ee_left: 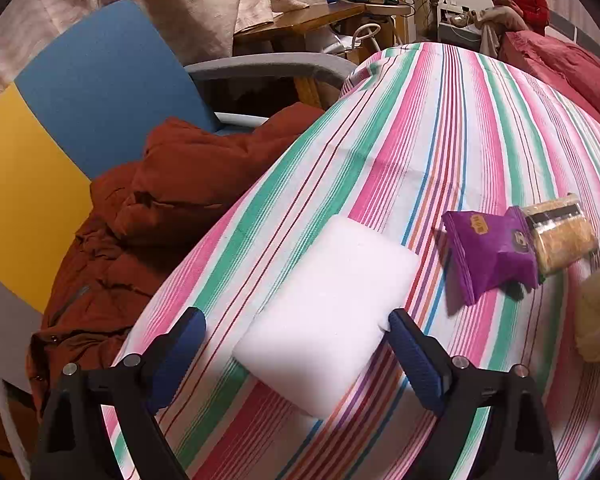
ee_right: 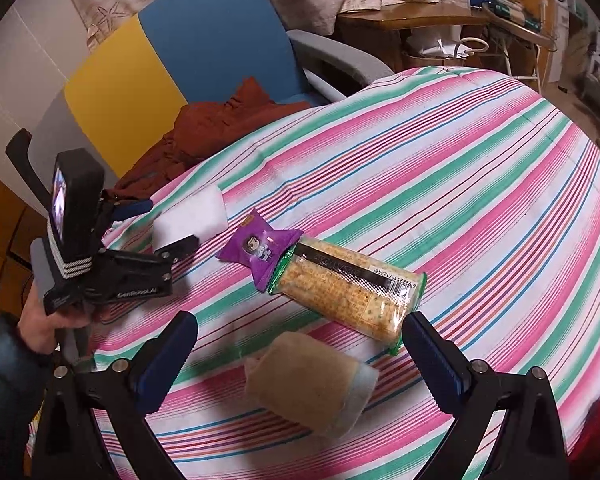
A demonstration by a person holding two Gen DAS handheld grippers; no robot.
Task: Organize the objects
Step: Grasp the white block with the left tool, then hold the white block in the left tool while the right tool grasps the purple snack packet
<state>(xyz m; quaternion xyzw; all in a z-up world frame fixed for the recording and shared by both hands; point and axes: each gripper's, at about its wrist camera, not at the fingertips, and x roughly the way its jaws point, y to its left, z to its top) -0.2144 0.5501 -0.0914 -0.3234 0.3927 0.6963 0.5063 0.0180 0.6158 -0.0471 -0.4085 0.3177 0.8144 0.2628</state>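
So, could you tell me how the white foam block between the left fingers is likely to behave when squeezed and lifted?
The white foam block looks spongy with rounded edges, so it probably compresses. It seems light. Its flat shape on the striped cloth makes rolling unlikely.

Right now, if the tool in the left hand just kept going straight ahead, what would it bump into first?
Most likely the white foam block, lying between the open left tool's fingers on the striped cloth; depth is uncertain.

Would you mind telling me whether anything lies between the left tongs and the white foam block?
Nothing visible does: the left tongs are open with the white foam block already lying between their tips on the striped cloth.
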